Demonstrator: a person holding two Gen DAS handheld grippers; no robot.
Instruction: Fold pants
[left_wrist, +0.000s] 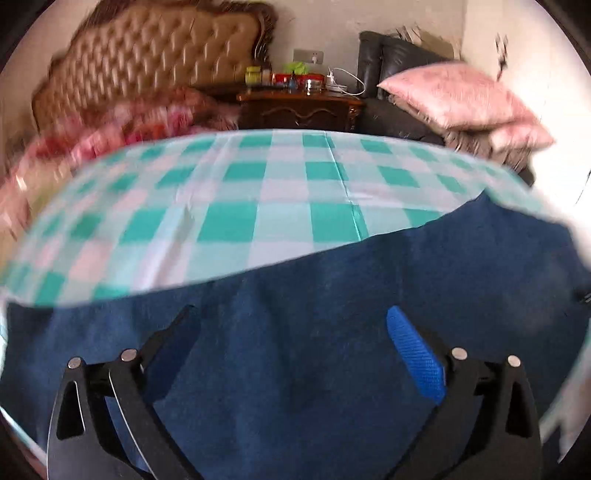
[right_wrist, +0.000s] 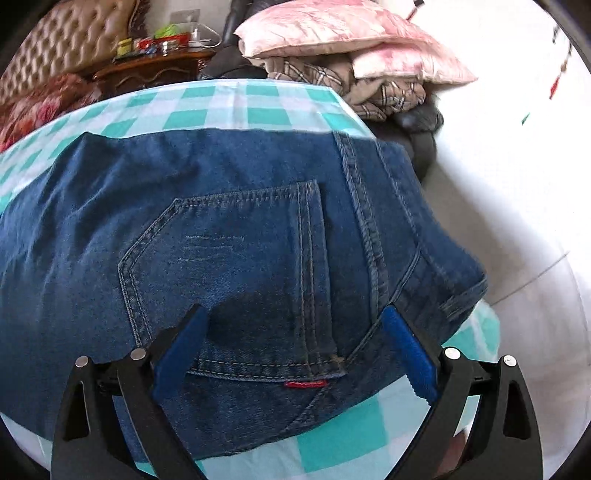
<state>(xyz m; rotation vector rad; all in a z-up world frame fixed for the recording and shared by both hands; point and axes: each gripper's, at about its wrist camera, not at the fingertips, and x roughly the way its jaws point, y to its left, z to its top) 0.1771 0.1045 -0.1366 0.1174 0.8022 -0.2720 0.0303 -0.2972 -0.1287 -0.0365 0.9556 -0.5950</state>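
Note:
Blue denim pants (right_wrist: 229, 236) lie flat on a table with a teal and white checked cloth (right_wrist: 221, 107). The right wrist view shows the seat end, with a back pocket (right_wrist: 236, 266), a red tab and the waistband near the table's right edge. My right gripper (right_wrist: 291, 328) is open just above the pocket, holding nothing. In the left wrist view the pants (left_wrist: 314, 314) fill the lower half as plain dark blue cloth. My left gripper (left_wrist: 291, 325) is open above them, holding nothing.
The checked cloth (left_wrist: 240, 192) runs on beyond the pants. Behind the table stand a wooden nightstand (left_wrist: 299, 107) with jars, a tufted headboard (left_wrist: 155, 55), a floral blanket (left_wrist: 122, 122), and pink pillows (right_wrist: 332, 33) on folded plaid fabric (right_wrist: 373, 88) over a dark sofa (left_wrist: 399, 88).

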